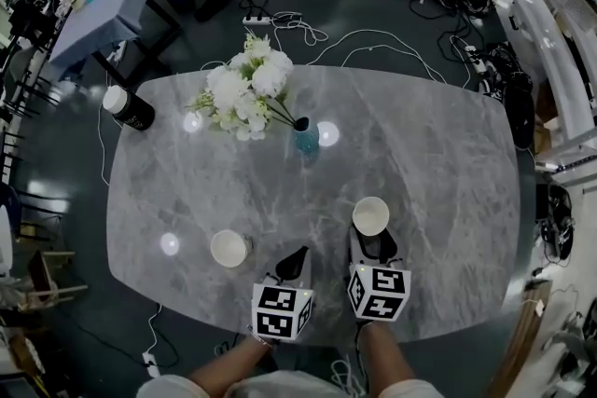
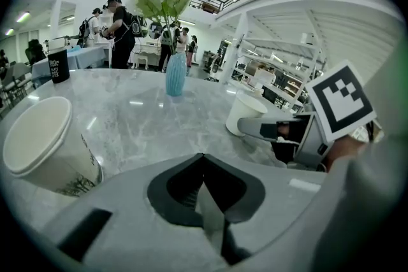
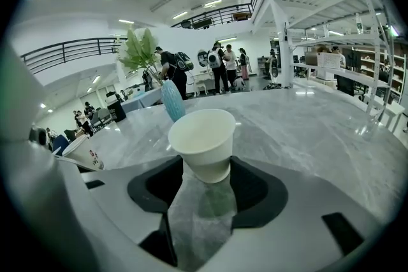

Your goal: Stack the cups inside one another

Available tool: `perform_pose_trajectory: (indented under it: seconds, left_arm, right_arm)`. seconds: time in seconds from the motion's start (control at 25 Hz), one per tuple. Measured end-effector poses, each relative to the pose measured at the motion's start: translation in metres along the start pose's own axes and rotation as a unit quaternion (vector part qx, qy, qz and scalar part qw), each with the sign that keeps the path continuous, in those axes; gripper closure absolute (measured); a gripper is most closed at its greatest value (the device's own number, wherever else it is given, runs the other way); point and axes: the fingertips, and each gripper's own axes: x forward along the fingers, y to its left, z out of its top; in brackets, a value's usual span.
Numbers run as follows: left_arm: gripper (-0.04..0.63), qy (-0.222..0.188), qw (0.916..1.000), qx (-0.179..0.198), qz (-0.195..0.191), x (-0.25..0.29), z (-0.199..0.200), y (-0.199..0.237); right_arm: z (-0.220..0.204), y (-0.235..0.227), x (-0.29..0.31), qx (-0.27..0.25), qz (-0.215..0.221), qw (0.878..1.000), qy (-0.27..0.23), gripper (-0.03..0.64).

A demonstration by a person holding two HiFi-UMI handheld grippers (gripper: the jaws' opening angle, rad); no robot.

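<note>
Cups stand apart low in the head view: the right cup (image 1: 370, 216) is pinched at its base by the right gripper (image 1: 372, 240), the left cup (image 1: 229, 248) sits free beside the left gripper (image 1: 300, 253), whose jaws are pressed together, and a harder squeeze could crumple the held cup.

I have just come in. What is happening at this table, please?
A person holds tongs in each hand over a grey marble table. The right tongs are closed around the lower part of a white paper cup, which seems to stand on the table. The left tongs are shut and empty, and a second paper cup stands apart to their left. The cups are not yet stacked.
</note>
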Motion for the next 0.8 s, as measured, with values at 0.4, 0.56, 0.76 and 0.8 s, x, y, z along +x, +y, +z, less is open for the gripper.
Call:
perform_pose_trajectory:
  seconds: [0.4, 0.56, 0.76, 0.8]
  left_arm:
    - [0.601, -0.014, 0.9999, 0.0, -0.004, -0.027, -0.003, -0.007]
    - [0.601, -0.021, 0.9998, 0.0, -0.001, -0.044, -0.008, -0.004]
    - [0.601, -0.032, 0.9995, -0.002, 0.006, -0.069, -0.011, 0.003]
    - [0.601, -0.035, 0.9994, -0.003, 0.008, -0.073, -0.012, 0.005]
  right_arm:
    - [0.005, 0.015, -0.028, 0.0, 0.003, 1.0, -0.018, 0.407]
    - [0.005, 0.029, -0.041, -0.003, 0.007, 1.0, -0.023, 0.407]
    - [0.006, 0.048, -0.057, -0.01, 0.013, 0.999, -0.028, 0.407]
    - [0.006, 0.052, -0.059, -0.012, 0.014, 0.999, -0.029, 0.407]
